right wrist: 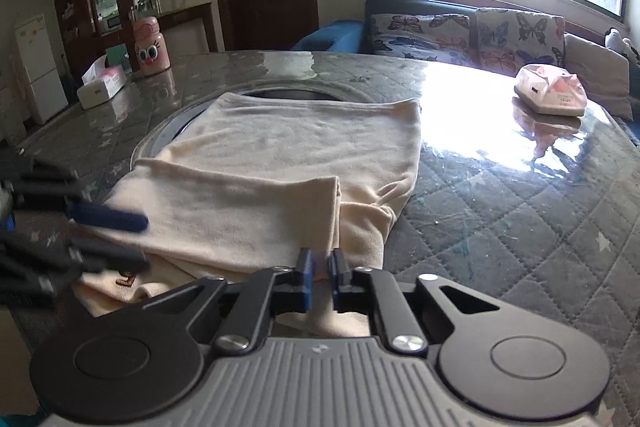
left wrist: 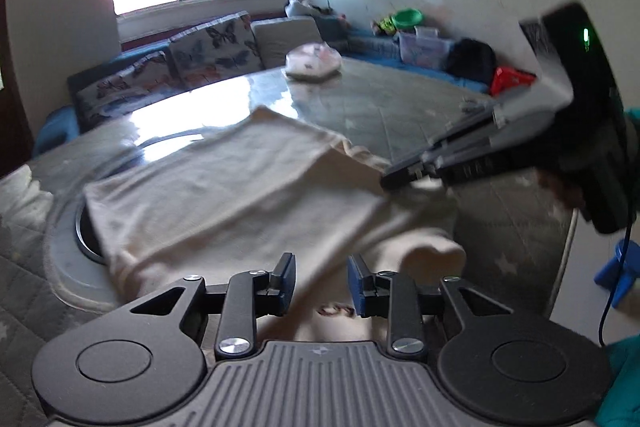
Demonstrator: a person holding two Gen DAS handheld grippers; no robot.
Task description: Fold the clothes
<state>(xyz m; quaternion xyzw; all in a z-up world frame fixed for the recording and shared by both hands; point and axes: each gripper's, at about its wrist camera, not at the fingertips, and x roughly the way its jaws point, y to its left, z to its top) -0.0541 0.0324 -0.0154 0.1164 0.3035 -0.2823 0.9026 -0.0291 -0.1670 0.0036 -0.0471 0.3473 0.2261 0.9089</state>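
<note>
A cream garment [left wrist: 224, 187] lies partly folded on the quilted table, over a round inset. In the right wrist view the cream garment [right wrist: 288, 147] spreads ahead, with one folded flap lying across its near half. My right gripper [right wrist: 320, 271] is shut on the near edge of that flap; it also shows in the left wrist view [left wrist: 400, 179], pinching the cloth at the garment's right side. My left gripper [left wrist: 321, 277] is open just above the garment's near edge, with nothing between its jaws. It appears blurred at the left in the right wrist view [right wrist: 140, 239].
A wrapped tissue pack [right wrist: 550, 93] sits on the table [right wrist: 520, 219] at the far right. A pink bottle [right wrist: 151, 47] and a tissue box [right wrist: 102, 85] stand at the far left. A sofa with butterfly cushions [right wrist: 472, 35] lies behind the table.
</note>
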